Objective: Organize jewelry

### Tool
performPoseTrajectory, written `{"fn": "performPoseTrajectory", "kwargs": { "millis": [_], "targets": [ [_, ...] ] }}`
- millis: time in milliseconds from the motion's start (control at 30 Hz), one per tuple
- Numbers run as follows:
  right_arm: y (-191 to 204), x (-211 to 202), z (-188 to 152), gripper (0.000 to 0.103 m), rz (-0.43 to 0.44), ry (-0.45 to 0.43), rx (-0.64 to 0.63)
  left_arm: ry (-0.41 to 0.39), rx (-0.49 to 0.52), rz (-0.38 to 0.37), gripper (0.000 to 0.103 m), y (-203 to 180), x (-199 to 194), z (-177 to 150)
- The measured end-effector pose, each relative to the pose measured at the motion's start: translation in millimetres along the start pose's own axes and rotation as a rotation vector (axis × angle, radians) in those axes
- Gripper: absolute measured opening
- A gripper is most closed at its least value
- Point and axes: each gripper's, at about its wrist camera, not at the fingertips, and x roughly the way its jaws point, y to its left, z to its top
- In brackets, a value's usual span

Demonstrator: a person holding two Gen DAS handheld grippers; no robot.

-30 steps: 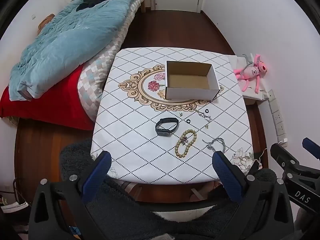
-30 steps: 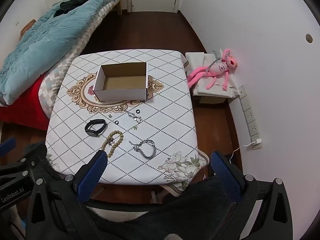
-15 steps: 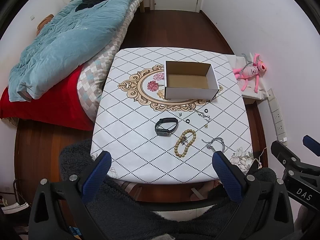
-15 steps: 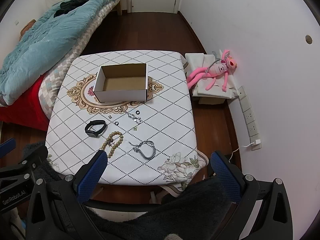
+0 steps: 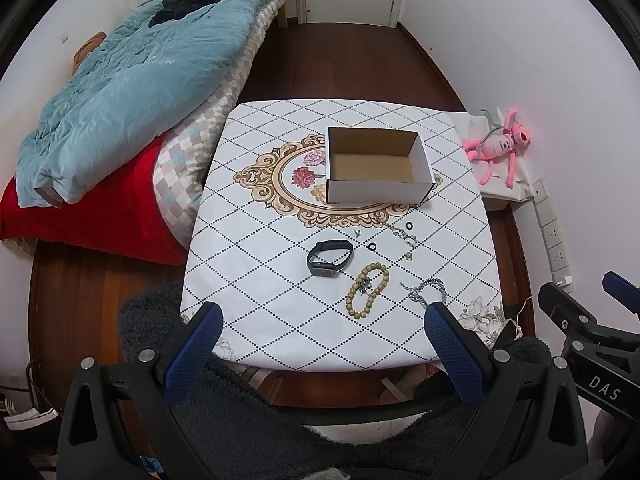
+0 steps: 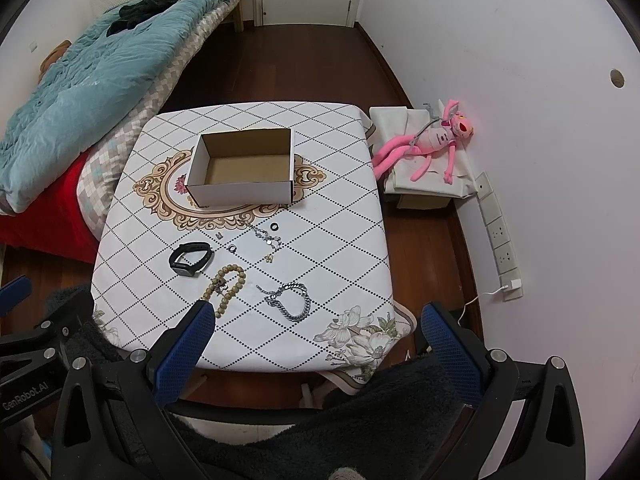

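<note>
An open white cardboard box (image 5: 376, 168) (image 6: 244, 170) stands empty on the table's far half. In front of it lie a black wristband (image 5: 330, 258) (image 6: 191, 259), a wooden bead bracelet (image 5: 367, 290) (image 6: 226, 286), a silver chain bracelet (image 5: 426, 290) (image 6: 290, 300), a thin chain (image 5: 402, 234) (image 6: 266, 236), two small black rings (image 5: 409, 225) (image 5: 373, 247) and small charms. My left gripper (image 5: 322, 316) and right gripper (image 6: 316, 316) are both open and empty, held high above the table's near edge.
The table (image 5: 280, 304) has a white diamond-pattern cloth. A bed with a blue quilt (image 5: 132, 80) is on the left. A pink plush toy (image 6: 432, 140) lies on a low stand at the right, by wall sockets (image 6: 500, 236). Dark fuzzy fabric (image 5: 280, 420) is below the grippers.
Both views have shifted very slightly; the table and jewelry are unmoved. Both grippers stay open and empty.
</note>
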Motion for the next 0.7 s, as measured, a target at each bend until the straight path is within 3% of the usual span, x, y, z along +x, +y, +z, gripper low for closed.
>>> {"fn": "performPoseTrajectory", "kwargs": {
  "millis": [700],
  "targets": [
    [-0.7, -3.6, 1.9, 0.103, 0.004, -0.008, 0.000, -0.008, 0.005, -0.007, 0.103, 3.1, -4.0, -0.7]
  ]
}}
